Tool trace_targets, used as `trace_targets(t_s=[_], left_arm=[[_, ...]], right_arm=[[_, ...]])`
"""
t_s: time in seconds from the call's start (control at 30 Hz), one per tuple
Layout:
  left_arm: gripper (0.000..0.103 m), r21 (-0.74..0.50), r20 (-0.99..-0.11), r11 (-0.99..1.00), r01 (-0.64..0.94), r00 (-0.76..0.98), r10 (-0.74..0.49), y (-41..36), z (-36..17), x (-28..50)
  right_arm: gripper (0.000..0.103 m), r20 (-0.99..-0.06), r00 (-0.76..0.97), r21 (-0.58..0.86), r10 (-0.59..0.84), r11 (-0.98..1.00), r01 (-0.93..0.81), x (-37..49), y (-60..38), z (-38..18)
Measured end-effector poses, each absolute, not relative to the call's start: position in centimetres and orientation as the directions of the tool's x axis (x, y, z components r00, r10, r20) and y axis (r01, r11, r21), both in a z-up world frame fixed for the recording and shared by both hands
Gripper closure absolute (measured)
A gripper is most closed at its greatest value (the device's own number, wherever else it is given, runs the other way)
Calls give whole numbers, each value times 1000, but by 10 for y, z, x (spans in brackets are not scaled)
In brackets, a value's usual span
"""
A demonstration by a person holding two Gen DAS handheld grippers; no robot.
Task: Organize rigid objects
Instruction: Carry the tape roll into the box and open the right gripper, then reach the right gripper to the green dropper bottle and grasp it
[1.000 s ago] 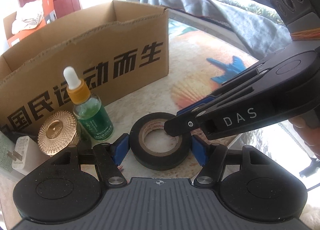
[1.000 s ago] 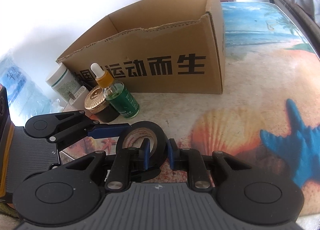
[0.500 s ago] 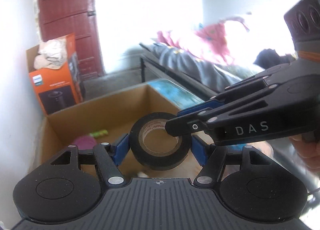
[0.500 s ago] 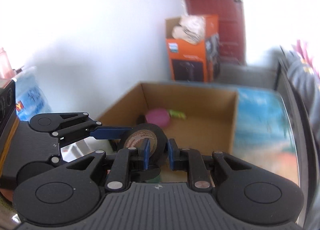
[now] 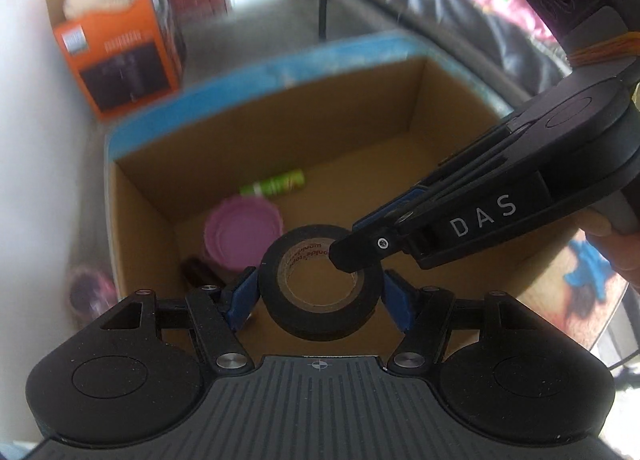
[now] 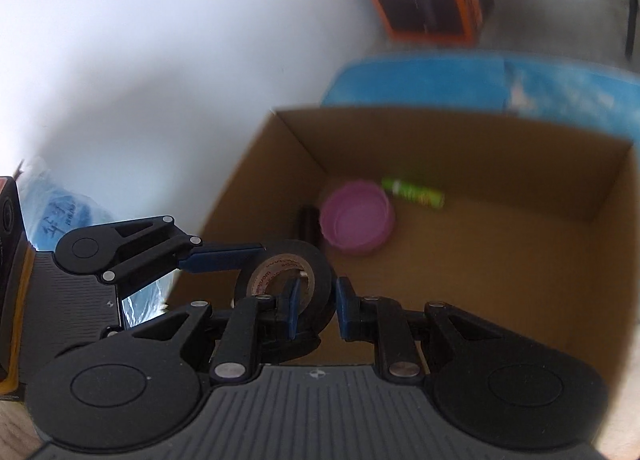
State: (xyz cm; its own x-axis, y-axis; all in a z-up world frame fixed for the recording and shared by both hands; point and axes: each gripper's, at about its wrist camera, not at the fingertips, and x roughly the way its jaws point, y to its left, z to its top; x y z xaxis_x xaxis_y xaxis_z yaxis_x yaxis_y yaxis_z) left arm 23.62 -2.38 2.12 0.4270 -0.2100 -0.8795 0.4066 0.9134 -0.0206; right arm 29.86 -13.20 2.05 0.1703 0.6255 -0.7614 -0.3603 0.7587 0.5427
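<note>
In the left wrist view, the left gripper (image 5: 320, 296) pinches the black tape roll (image 5: 318, 288) across its outside, above the open cardboard box (image 5: 132, 260), while the right gripper (image 5: 352, 256) nips the roll's far wall. A pink lid (image 5: 240, 238) and green tube (image 5: 274, 184) lie on the box floor. In the right wrist view, the right gripper (image 6: 316, 300) clamps the tape wall, one finger inside the core. If one gripper lets go first, the roll could swing and land on the pink lid.
</note>
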Motion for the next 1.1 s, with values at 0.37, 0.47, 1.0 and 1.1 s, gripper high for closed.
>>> trace_targets(t_s=[0.37, 0.47, 1.0, 1.1], left_arm=[[37, -63, -975, 912, 405, 169, -142, -29, -27, 289], [37, -53, -984, 914, 401, 135, -116, -30, -37, 290], [24, -6, -846, 923, 386, 490, -210, -12, 51, 216], [21, -23, -766, 924, 382, 587, -262, -7, 69, 172]], right_arm=[[82, -841, 15, 500, 540, 789, -356, 323, -104, -25], [82, -852, -12, 492, 523, 794, -357, 325, -96, -35], [81, -562, 352, 614, 748, 663, -427, 233, -198, 63], [81, -483, 446, 607, 753, 655, -450, 184, -227, 71]])
